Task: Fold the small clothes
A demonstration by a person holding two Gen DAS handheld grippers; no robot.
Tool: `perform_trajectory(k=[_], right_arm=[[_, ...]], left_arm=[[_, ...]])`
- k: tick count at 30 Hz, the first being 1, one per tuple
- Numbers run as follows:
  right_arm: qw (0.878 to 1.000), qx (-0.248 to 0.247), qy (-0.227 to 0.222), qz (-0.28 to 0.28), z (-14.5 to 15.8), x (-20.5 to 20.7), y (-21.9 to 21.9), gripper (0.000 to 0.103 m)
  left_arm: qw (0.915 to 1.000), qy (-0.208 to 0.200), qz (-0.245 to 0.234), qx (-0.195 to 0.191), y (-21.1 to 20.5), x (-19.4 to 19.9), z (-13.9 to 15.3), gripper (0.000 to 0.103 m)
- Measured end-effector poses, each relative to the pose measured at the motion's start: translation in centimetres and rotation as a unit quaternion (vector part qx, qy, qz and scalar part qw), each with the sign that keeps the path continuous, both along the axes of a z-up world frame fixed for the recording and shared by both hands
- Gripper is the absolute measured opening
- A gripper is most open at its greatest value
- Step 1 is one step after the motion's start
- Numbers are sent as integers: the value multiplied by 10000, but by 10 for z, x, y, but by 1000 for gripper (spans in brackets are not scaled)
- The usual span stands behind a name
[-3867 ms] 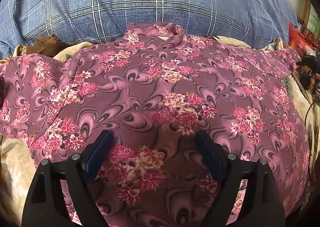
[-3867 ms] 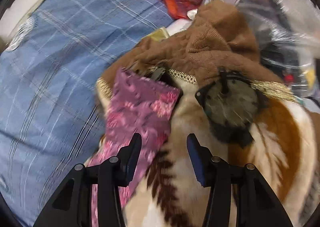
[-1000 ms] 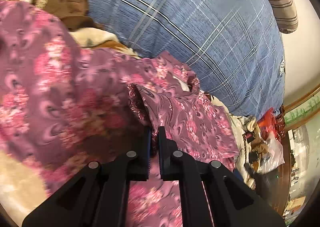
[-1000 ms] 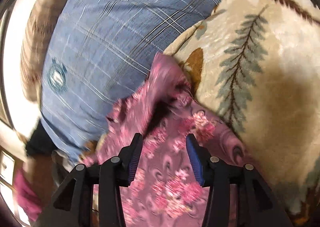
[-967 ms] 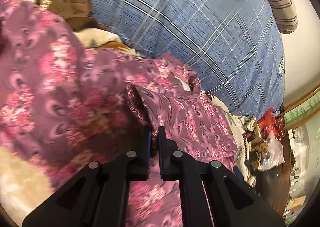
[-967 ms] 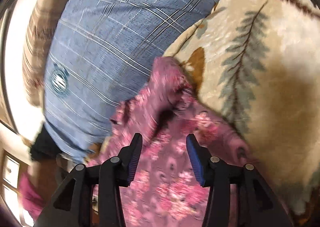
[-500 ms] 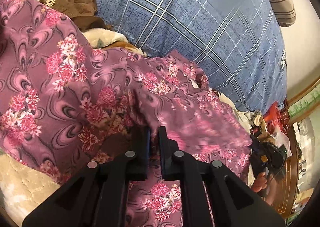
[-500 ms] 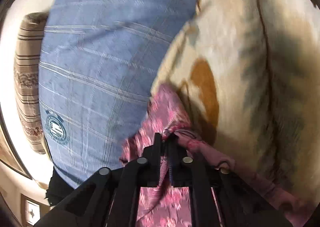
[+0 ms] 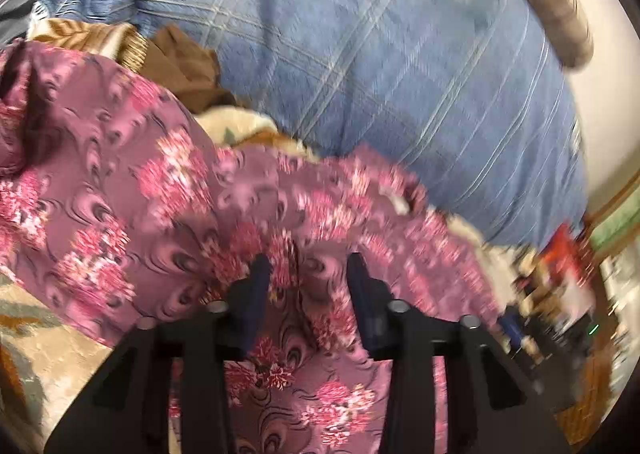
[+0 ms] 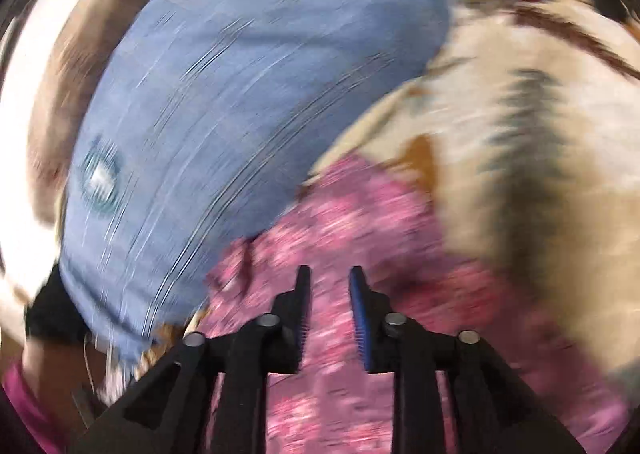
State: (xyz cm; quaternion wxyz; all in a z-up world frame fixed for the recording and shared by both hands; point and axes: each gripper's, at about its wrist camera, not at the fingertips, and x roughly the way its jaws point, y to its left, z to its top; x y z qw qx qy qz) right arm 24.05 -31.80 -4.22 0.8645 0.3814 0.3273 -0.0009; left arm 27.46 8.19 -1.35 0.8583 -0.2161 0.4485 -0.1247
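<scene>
A mauve top with pink flowers [image 9: 168, 190] lies spread on a patterned blanket, with a fold ridge running toward my left gripper [image 9: 306, 266]. That gripper's jaws are opening; the ridge of cloth sits in the gap and the pads stand clear of it. In the blurred right wrist view the same floral top [image 10: 360, 222] lies below my right gripper [image 10: 329, 274]. Its jaws are opening too, and I see a gap between the blue pads with nothing pinched in it.
A big blue plaid pillow [image 9: 360, 54] fills the back, and shows again as the blue pillow [image 10: 240, 94]. A brown garment [image 9: 184, 66] sits at the top's far edge. The cream and brown blanket [image 10: 520, 174] lies right. Cluttered items [image 9: 560, 286] stand at the right side.
Both grippers were shut on folds of the floral top half a second ago and now stand parted. The right view has swung sideways with heavy blur; the left has barely shifted.
</scene>
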Motion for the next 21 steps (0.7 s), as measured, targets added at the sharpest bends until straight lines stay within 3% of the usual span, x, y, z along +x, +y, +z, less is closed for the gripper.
perform_trajectory(k=[4,6,8,12,16,20,21], right_arm=[[9954,-450,37,846,-2,24,62,27],[9898,-555,297,1278,-15,35,87,27],[9828,-743,648,1559,-27,42,108,27],[9830,-736,224,1665,-13,36,128,27],[9745,-890,28,2058,-4,47,163,27],[9571,-1165,486,2608,-38,57,200,30],[9567,-1405,157,2542,-39,50,203,29]], left_arm=[[9955,575,-270,700,-30,15,-34,38],[9953,380,-229,866,-32,12,-28,38],[9963,476,-287,658,-28,13,-23,38],[9985,401,136,337,2,14,-10,38],[9976,215,638,156,31,12,5,42],[9934,118,1140,69,69,13,16,44],[9921,125,1248,31,79,13,19,45]])
